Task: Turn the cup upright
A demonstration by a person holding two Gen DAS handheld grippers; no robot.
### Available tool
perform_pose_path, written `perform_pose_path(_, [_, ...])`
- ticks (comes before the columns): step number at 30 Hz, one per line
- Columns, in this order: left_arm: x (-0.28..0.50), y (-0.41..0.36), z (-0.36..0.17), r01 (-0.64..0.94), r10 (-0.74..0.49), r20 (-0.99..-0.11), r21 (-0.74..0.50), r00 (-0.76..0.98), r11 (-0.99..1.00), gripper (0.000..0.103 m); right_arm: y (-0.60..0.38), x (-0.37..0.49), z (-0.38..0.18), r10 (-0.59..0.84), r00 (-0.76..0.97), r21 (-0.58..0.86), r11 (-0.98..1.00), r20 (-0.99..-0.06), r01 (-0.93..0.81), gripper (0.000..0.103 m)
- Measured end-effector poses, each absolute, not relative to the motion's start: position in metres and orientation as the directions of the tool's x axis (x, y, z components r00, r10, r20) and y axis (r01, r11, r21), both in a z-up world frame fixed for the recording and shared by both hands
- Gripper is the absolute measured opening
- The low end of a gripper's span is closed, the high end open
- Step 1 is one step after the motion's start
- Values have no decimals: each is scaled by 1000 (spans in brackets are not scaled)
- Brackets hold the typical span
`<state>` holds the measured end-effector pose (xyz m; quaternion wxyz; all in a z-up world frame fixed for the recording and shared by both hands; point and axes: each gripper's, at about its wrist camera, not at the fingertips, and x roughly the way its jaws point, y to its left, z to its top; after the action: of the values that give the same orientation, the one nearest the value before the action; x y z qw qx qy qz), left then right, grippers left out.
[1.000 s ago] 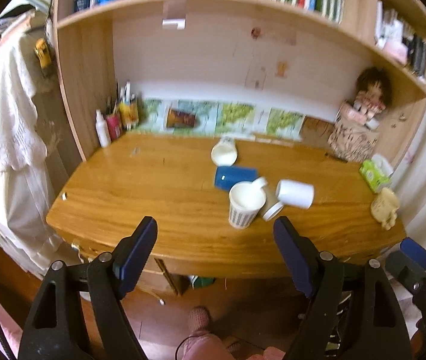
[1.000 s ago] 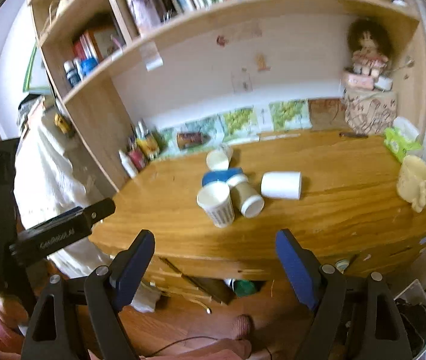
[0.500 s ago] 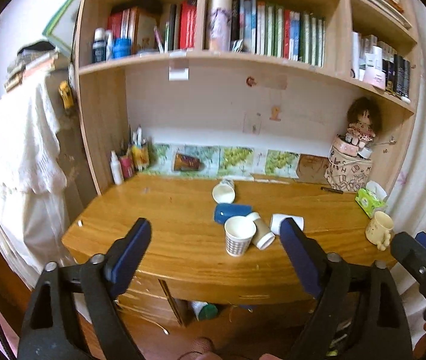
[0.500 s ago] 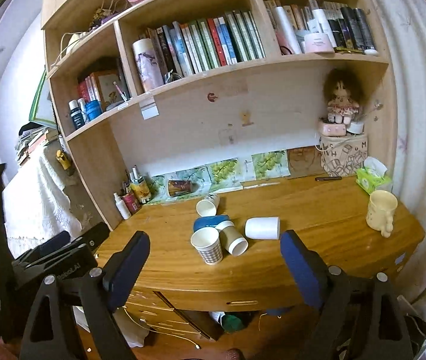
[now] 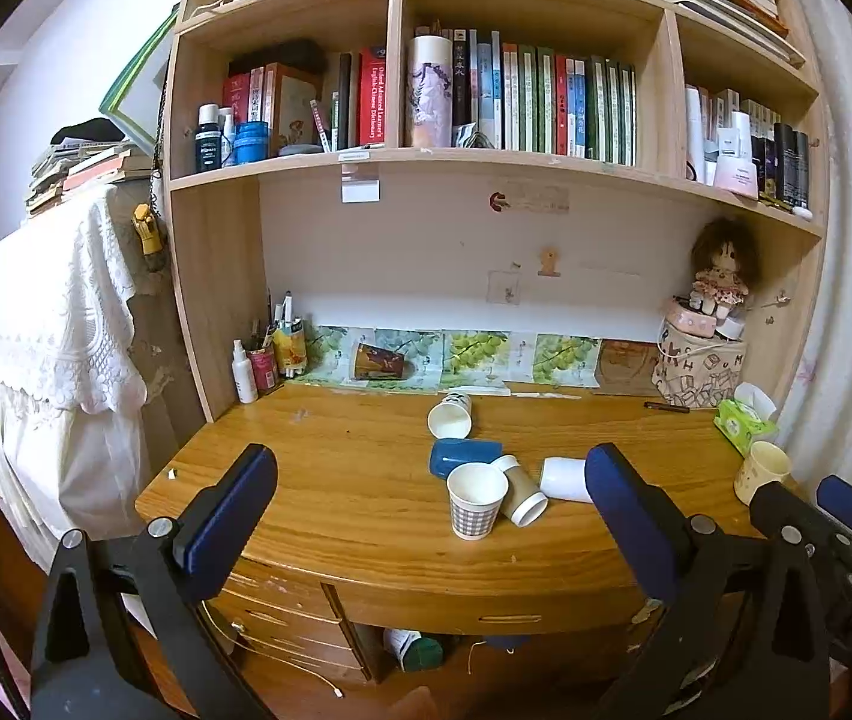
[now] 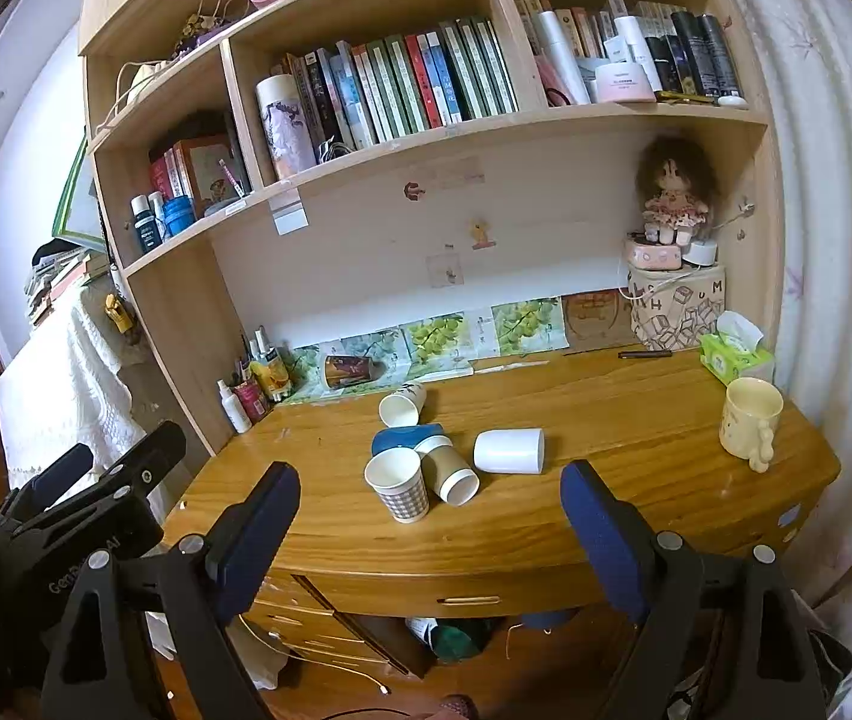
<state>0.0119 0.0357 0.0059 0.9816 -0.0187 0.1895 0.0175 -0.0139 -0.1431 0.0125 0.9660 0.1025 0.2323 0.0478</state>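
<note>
Across the middle of the wooden table (image 6: 636,420) sits a huddle of paper cups. A checked cup (image 6: 399,489) stands upright at the front; touching it on its right, a brown-sleeved cup (image 6: 450,471) lies tipped, mouth toward the room. Just beside that, a plain white cup (image 6: 510,450) lies on its side, long axis running left to right, mouth toward the right. A blue cup (image 6: 405,438) and another white one (image 6: 403,405) lie behind.

Both tongs hang back off the table's front edge, spread wide and empty. The right tongs (image 6: 429,519) look nearer the white cup, I'd judge; the left tongs (image 5: 429,510) face the checked one. Thin, smooth paper walls should dent easily.
</note>
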Motion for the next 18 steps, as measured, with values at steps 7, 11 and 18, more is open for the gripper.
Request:
perform_pose_path(7, [11,29,6,-24,14,-368,-21,930,999,103,-148,-11,12,148,882,217,975,-447,-54,89])
perform_pose_path(11, [11,25,8,-18,10,-359,-19,933,1000,103,-147,-11,12,148,883,215,975,-446,-54,89])
perform_pose_path(18, [10,21,11,-15,10,-343,-13,939,1000,103,-148,-10,12,149,881,215,975,-449,-56,89])
